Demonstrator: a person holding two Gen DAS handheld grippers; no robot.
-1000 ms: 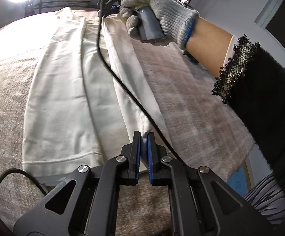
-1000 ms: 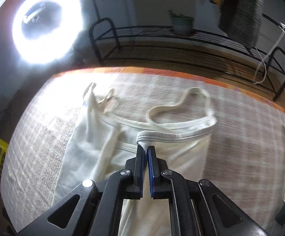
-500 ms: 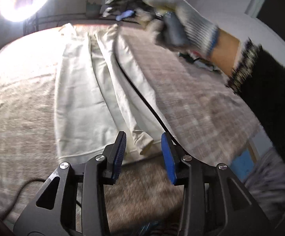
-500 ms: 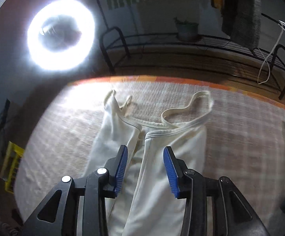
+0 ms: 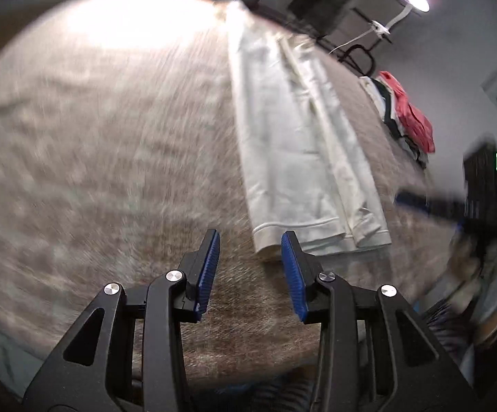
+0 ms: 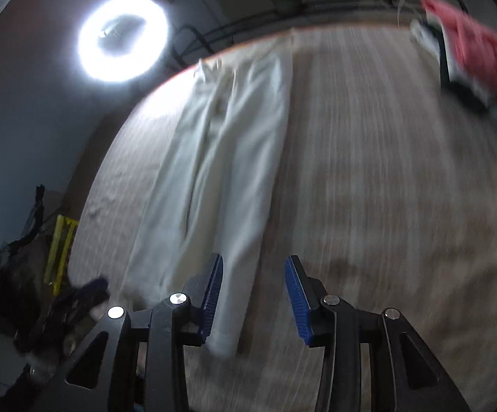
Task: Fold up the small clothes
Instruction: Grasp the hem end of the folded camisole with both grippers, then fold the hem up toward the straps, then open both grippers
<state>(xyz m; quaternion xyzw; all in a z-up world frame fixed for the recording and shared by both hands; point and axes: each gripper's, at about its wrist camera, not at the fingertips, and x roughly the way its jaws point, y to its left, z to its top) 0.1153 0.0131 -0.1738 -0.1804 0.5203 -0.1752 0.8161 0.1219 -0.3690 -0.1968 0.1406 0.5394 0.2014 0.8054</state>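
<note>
A cream sleeveless garment [image 5: 293, 144] lies flat on the plaid cloth, folded lengthwise into a long narrow strip. My left gripper [image 5: 250, 264] is open and empty, just short of the strip's near hem corner. My right gripper [image 6: 253, 292] is open and empty, with the strip's [image 6: 228, 158] near end between and below its blue pads [image 6: 212, 288]. The right gripper [image 5: 454, 206] also shows blurred at the right edge of the left wrist view. The left gripper [image 6: 77, 298] shows blurred at lower left of the right wrist view.
A pile of clothes with a coral-red piece on top [image 5: 406, 110] lies at the table's far right side, also in the right wrist view [image 6: 478, 55]. A ring light [image 6: 123, 39] shines beyond the table's far edge. A metal rack [image 5: 355, 51] stands behind.
Both grippers opened and let go of the garment, then pulled back toward its near end. The right side panel now lies folded over the middle. Both views are motion-blurred.
</note>
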